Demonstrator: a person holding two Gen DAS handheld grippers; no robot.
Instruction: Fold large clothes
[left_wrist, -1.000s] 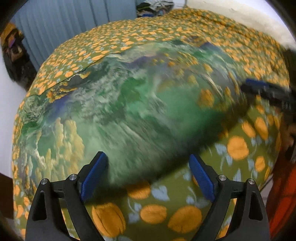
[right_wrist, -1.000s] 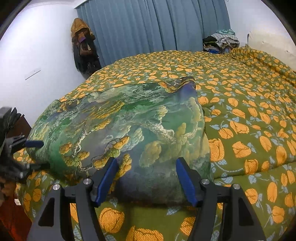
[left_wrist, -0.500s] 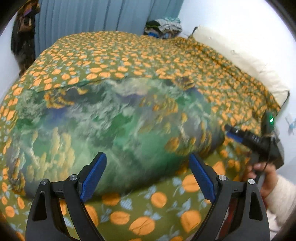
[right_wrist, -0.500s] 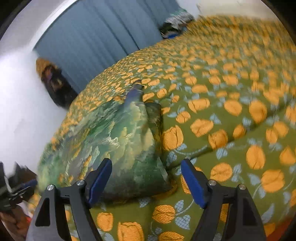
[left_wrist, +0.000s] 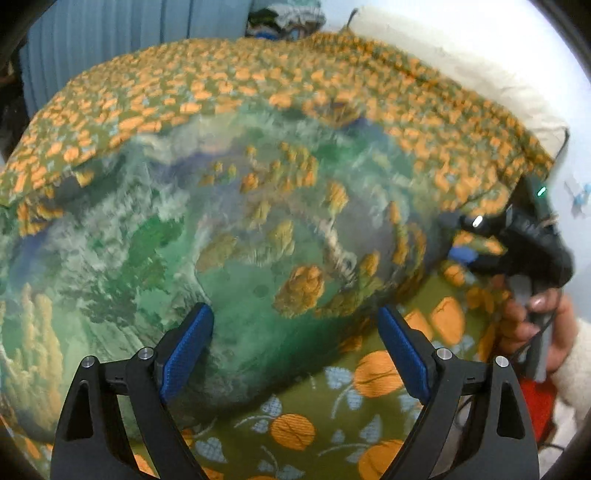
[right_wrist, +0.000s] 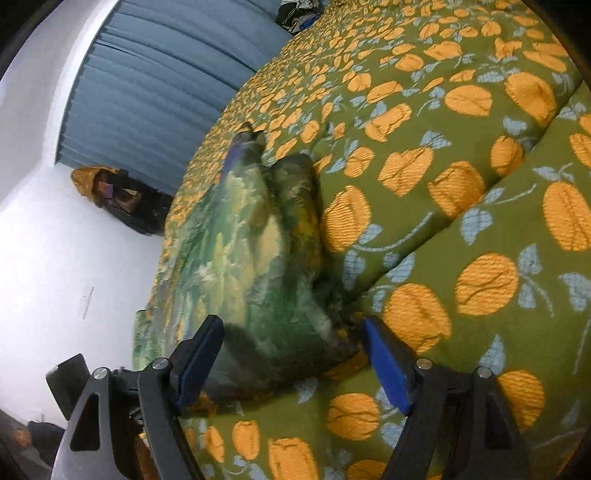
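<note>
A large green garment (left_wrist: 207, 236) with a yellow and white landscape print lies spread on the bed, blurred in the left wrist view. My left gripper (left_wrist: 295, 332) hovers open over its near edge, with nothing pinched. In that view my right gripper (left_wrist: 476, 240) sits at the garment's right edge, held by a hand (left_wrist: 535, 321). In the right wrist view, which is tilted, the garment (right_wrist: 251, 251) is a thick folded stack. Its near corner lies between the wide-apart fingers of my right gripper (right_wrist: 291, 343), and the pads do not press it.
The olive bedspread (right_wrist: 461, 192) with orange fruit covers the whole bed and has a ridge on the right. A cream pillow (left_wrist: 461, 74) lies at the head, and a clothes pile (left_wrist: 284, 22) at the far end. Blue curtain (right_wrist: 155, 81) and hanging bags (right_wrist: 122, 195) line the wall.
My right gripper rolled, sank toward the garment's right corner and spread its jaws wider. The left view swung right and a little up, bringing the right gripper and hand closer in.
</note>
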